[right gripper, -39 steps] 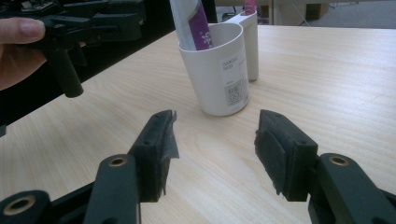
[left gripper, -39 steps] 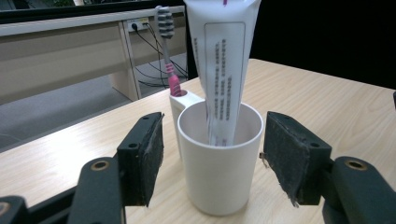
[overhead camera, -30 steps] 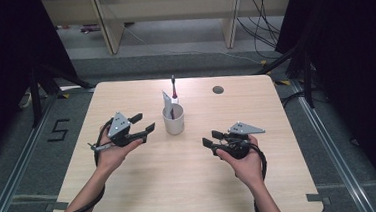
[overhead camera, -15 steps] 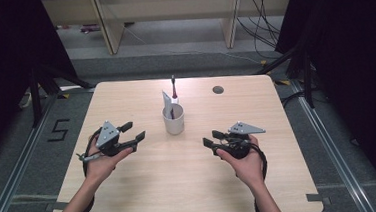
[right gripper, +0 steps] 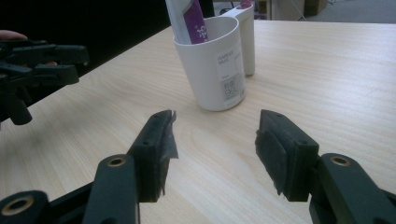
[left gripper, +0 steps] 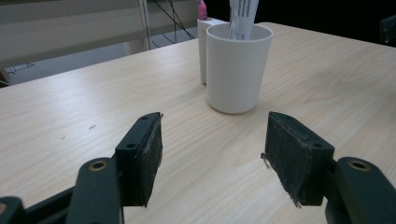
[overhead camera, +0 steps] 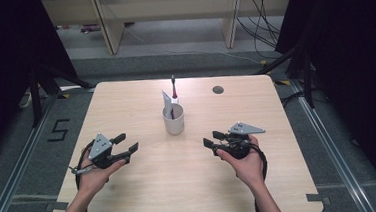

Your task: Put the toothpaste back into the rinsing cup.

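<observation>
So here's where I'm at on the rig: both hands are resting low on the wooden table (overhead camera: pixel 146 189), one on each side of the white cup (overhead camera: pixel 173 120), which stands upright around the middle of the tabletop. My left gripper (overhead camera: pixel 126 144) sits toward the near-left part of the table with its jaws spread wide and nothing between them; in the left gripper view (left gripper: pixel 212 144) I can see bare wood in the gap and the cup straight ahead, well apart from the pads. My right gripper (overhead camera: pixel 213 139) is on the near-right side, also released, jaws apart and holding nothing, and in the right gripper view (right gripper: pixel 215 140) the cup (right gripper: pixel 217 63) is again ahead of the gap, not touching anything of mine. The cup has a tube (right gripper: pixel 187 18) standing in it, white with a purple patch, tilted against the rim, and there's a printed label (right gripper: pixel 232 77) on the cup's side. Just behind the cup stands a slim white holder (left gripper: pixel 202 46) with something pink on top, right beside the cup; I can't tell if they touch. Farther back there's a round dark hole (overhead camera: pixel 218 90) in the tabletop.
</observation>
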`<state>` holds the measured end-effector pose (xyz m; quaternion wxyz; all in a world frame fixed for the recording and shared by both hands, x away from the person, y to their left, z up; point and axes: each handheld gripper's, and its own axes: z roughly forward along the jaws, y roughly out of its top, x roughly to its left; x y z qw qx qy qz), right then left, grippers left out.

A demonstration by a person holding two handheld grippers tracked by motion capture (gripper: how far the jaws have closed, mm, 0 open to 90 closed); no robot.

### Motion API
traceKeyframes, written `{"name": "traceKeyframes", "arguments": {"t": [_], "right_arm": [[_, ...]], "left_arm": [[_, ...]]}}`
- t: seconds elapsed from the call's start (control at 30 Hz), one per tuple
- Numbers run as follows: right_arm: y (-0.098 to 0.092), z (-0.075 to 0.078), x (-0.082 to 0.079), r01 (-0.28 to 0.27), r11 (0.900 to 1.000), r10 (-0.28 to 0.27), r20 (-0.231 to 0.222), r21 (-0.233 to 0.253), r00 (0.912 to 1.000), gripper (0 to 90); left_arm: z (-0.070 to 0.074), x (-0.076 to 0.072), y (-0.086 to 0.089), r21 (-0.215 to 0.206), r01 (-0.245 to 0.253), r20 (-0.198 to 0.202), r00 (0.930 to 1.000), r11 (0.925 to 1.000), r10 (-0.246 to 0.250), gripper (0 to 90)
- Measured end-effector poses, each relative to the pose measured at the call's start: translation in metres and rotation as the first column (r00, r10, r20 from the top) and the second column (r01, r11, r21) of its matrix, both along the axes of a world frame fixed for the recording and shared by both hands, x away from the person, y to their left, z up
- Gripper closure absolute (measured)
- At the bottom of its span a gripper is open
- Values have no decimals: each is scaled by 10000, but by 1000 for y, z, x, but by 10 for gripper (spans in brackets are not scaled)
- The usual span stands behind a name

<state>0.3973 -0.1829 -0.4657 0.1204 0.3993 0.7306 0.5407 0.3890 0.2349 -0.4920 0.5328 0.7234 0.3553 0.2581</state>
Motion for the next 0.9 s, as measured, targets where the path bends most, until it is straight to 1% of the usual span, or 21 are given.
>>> {"name": "traceKeyframes", "arguments": {"t": [0.07,0.1,0.13,0.17,0.2,0.23,0.27,0.37,0.43,0.47,0.5,0.57,0.6,0.63,0.67,0.7,0.73,0.77,0.8,0.87,0.9], "right_arm": [[-2,0,2,-47,9997,52,222,-258,9997,462],[-2,0,2,41,9997,-38,172,-221,9998,462],[-1,0,1,-25,10000,24,-72,-42,10000,462],[-2,0,2,-154,9998,153,-63,-149,9999,462],[-2,0,2,-144,9998,143,-85,-131,9999,462],[-2,0,2,-160,9998,159,-71,-127,9998,461],[-2,0,1,-124,9999,123,-162,-98,9998,462],[-2,-2,2,-114,9998,115,59,-149,9999,462],[-2,-2,2,-84,9999,83,-15,-120,10000,462],[-2,-2,2,-56,9997,56,-12,-234,10000,461],[-1,-2,1,-108,9999,106,-160,-95,9998,462],[-1,-2,1,-198,9996,195,-181,-210,9996,462],[-1,-2,1,-182,9996,178,-187,-238,9997,462],[-1,-3,2,-125,9997,122,-122,-224,9999,461],[-1,-4,3,-86,9994,91,133,-326,9999,461],[-1,-4,2,-127,9996,125,-86,-263,9999,462],[0,-4,1,-133,9998,132,-103,-140,9999,462],[-1,-4,1,-201,9997,199,-119,-151,9997,461],[0,-5,1,-218,9997,214,-253,-142,9995,461],[-1,-5,3,-209,9992,211,48,-339,9998,460],[0,-6,1,-139,9998,135,-293,-159,9995,460]], "left_arm": [[-4,-2,3,-5,-64,-58,10000,10000,64,364],[-6,-4,5,-16,-120,-116,9999,9999,120,364],[-8,-5,6,-47,-179,-154,9997,9998,179,364],[-10,-5,8,4,-216,-181,9996,9998,216,364],[-13,-6,9,-81,-214,-153,9997,9997,213,364],[-14,-7,11,46,-318,-218,9993,9995,319,363],[-17,-8,12,-8,-362,-144,9992,9993,362,363],[-24,-11,14,-76,-501,-138,9987,9987,500,362],[-27,-11,14,-115,-430,-92,9990,9990,429,360],[-29,-11,14,-174,-490,-143,9987,9986,488,358],[-31,-11,14,-164,-484,-132,9988,9987,482,357],[-30,-13,14,-100,-612,23,9981,9981,613,349],[-30,-13,14,-100,-612,23,9981,9981,613,348],[-30,-13,13,-106,-687,128,9975,9976,688,348],[-30,-14,13,-91,-714,165,9973,9974,716,346],[-31,-14,13,-105,-712,231,9972,9974,714,345],[-31,-14,13,-50,-718,258,9971,9974,719,345],[-31,-14,12,-62,-725,298,9969,9974,726,345],[-31,-15,12,-57,-758,294,9967,9971,759,344],[-31,-15,12,-39,-800,279,9964,9968,801,343],[-31,-15,12,-39,-800,279,9964,9968,801,342]]}}
